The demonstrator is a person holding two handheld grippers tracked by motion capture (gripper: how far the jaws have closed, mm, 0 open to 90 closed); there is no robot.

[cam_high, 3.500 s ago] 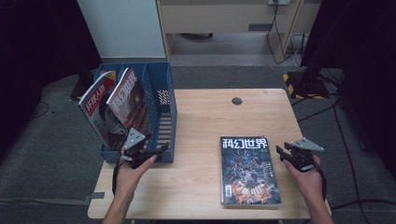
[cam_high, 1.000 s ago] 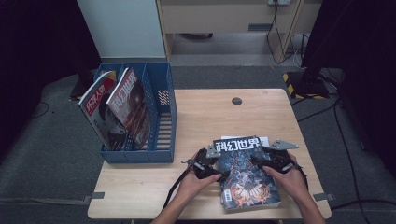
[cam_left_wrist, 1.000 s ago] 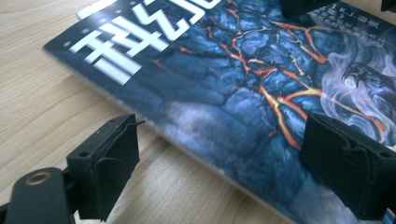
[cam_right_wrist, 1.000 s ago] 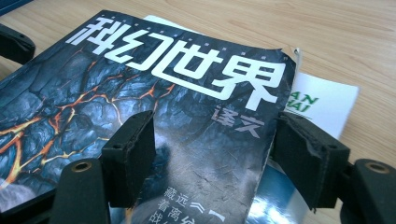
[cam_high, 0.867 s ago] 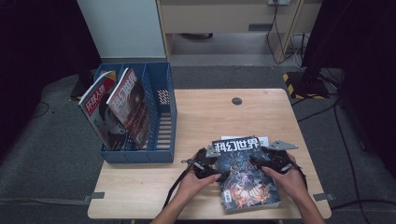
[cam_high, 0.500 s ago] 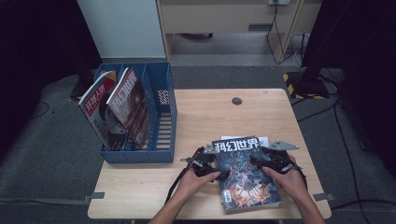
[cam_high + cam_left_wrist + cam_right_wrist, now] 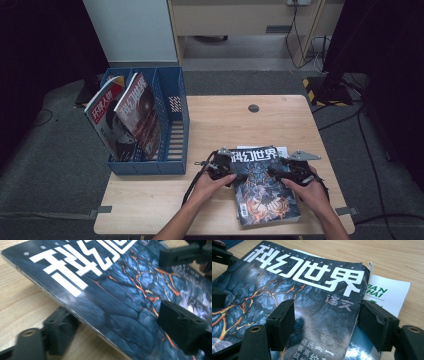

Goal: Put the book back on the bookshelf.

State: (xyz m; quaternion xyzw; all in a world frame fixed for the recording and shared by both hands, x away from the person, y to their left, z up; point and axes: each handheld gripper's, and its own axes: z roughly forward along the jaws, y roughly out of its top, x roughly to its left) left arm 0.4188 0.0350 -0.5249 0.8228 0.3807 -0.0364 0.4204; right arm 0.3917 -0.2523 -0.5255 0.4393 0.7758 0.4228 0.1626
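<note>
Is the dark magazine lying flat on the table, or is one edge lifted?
Lifted at one edge. In the left gripper view, the magazine slants above the table, with one jaw under its edge and one above.

The dark magazine [image 7: 294, 290] bears the big white title 科幻世界 across its cover, with 译文 in small grey characters beneath it. A white sheet [image 7: 387, 295] under it shows green letters, partly hidden: "IAN" above "HAI".

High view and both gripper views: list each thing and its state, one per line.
Dark magazine: on the table, left edge lifted.
Left hand-held gripper: jaws astride that edge, just been closing.
Right hand-held gripper: open, one jaw on the cover.
Blue file rack: upright, two magazines leaning inside.
White sheet: under the magazine.
</note>
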